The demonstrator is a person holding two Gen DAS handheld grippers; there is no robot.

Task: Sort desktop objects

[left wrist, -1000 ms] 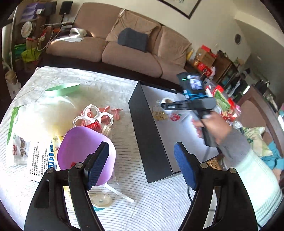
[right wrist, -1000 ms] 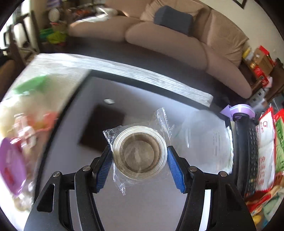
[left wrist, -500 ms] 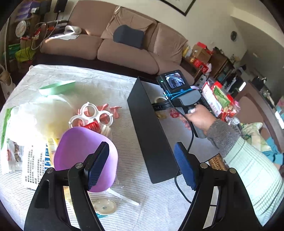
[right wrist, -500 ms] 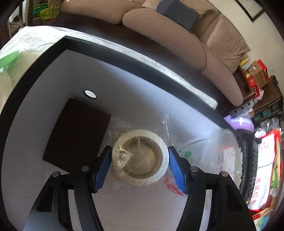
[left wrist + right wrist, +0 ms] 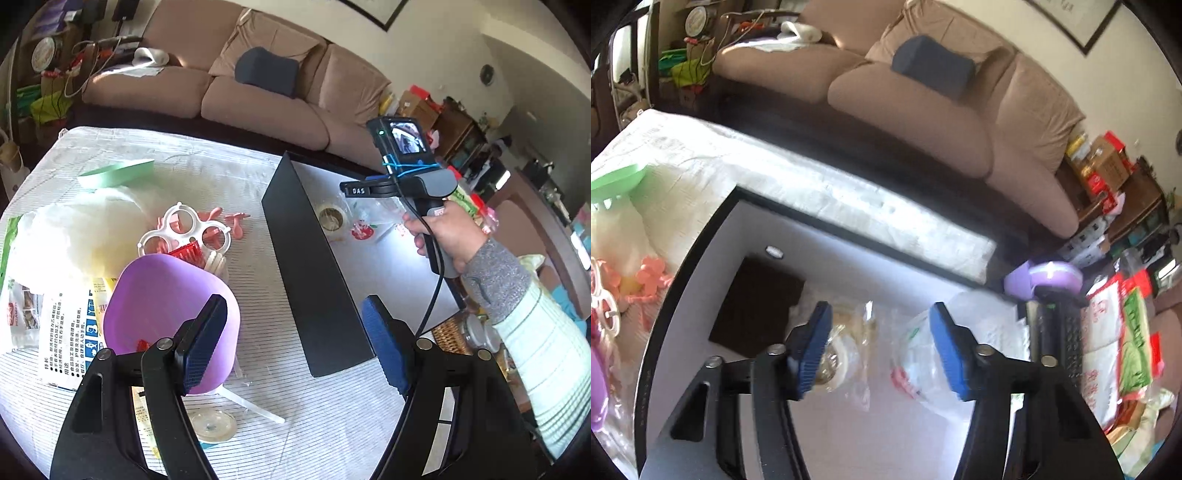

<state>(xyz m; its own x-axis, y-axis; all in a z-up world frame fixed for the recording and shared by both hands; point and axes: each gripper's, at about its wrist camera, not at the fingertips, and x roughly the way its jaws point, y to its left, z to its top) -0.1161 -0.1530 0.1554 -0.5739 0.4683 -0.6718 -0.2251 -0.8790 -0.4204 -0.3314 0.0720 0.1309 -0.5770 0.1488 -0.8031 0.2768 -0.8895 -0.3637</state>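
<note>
A roll of clear tape in a plastic bag (image 5: 331, 218) lies on the white floor of the black-walled box (image 5: 314, 258). In the right wrist view the tape roll (image 5: 834, 363) sits behind my left fingertip, free of the pads. My right gripper (image 5: 881, 349) is open and raised above the box (image 5: 694, 266). My left gripper (image 5: 295, 347) is open and empty above the table, with the purple bowl (image 5: 162, 310) at its left finger.
Left of the box lie a white ring holder (image 5: 184, 230), pink clips (image 5: 225, 218), a green lid (image 5: 114, 173), a white plastic bag (image 5: 74, 232), printed packets (image 5: 62, 325) and a small round lid (image 5: 213, 425). Clear bags (image 5: 923, 354) lie inside the box. Snack packets (image 5: 1123, 332) crowd the right.
My right gripper has opened, let go of the bagged tape roll inside the box, and drawn back and up. My left gripper has stayed open in place.
</note>
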